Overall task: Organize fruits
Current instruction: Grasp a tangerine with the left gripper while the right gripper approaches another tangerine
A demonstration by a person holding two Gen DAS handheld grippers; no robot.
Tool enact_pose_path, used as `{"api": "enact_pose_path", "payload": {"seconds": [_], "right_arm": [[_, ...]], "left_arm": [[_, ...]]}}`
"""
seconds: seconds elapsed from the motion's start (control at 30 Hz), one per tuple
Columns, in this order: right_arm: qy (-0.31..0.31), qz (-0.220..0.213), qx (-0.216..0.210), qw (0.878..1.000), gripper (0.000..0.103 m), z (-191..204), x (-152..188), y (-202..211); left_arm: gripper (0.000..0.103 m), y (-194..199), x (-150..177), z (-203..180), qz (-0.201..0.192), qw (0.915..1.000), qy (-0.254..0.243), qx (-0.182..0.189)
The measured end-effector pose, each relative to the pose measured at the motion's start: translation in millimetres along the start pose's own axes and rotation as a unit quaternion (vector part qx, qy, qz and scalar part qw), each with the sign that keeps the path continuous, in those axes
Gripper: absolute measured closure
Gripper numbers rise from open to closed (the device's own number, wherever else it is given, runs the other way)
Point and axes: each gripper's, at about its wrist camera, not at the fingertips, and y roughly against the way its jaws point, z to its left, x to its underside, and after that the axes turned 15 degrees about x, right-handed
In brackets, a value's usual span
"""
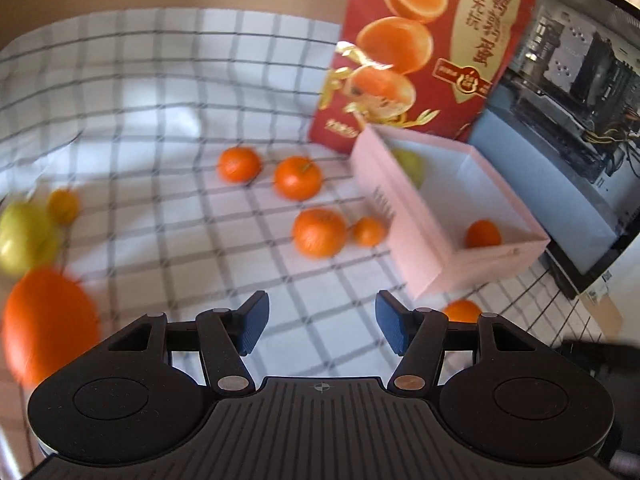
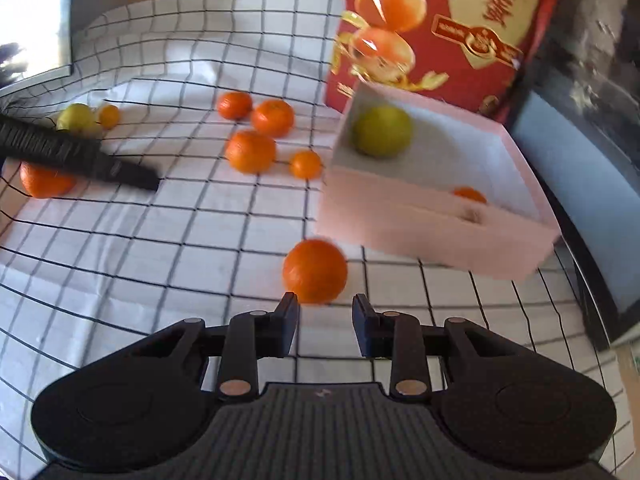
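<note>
A pink box (image 1: 424, 240) (image 2: 420, 232) stands on the checked cloth and holds a green fruit (image 2: 382, 131) (image 1: 410, 164) and a small orange (image 1: 483, 234) (image 2: 470, 194). Several oranges (image 1: 319, 233) (image 2: 251, 151) lie loose left of the box. My left gripper (image 1: 322, 326) is open and empty above the cloth. My right gripper (image 2: 325, 322) is open, just short of an orange (image 2: 315, 271). A large orange (image 1: 48, 320) and a green fruit (image 1: 22, 236) lie at the left. The left gripper also shows in the right wrist view (image 2: 80, 156).
A red carton (image 1: 424, 52) (image 2: 440, 28) printed with oranges stands behind the box. A dark screen or case (image 1: 568, 120) lies to the right. The checked cloth (image 1: 160, 120) (image 2: 160, 240) covers the table. Another orange (image 1: 462, 311) sits near the box's front corner.
</note>
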Motion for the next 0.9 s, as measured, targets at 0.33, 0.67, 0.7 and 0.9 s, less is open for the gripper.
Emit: {"api": "enact_pose_path", "payload": {"seconds": [0.33, 0.67, 0.7, 0.9], "right_arm": [[-0.016, 0.002, -0.011, 1.000, 0.055, -1, 21, 4], [-0.032, -0.016, 0.021, 0.999, 0.035, -17, 23, 10], [-0.040, -0.012, 0.023, 0.999, 0.035, -21, 23, 7], [-0.079, 0.007, 0.047, 0.996, 0.034, -44, 20, -12]], "left_arm": [[0.039, -76, -40, 5, 0.047, 0.9967, -0.048, -0.045], [0.050, -99, -44, 9, 0.046, 0.9965, -0.043, -0.055], [0.050, -99, -44, 8, 0.046, 0.9964, -0.044, -0.056], [0.050, -78, -29, 4, 0.054, 0.9976, -0.013, -0.043]]}}
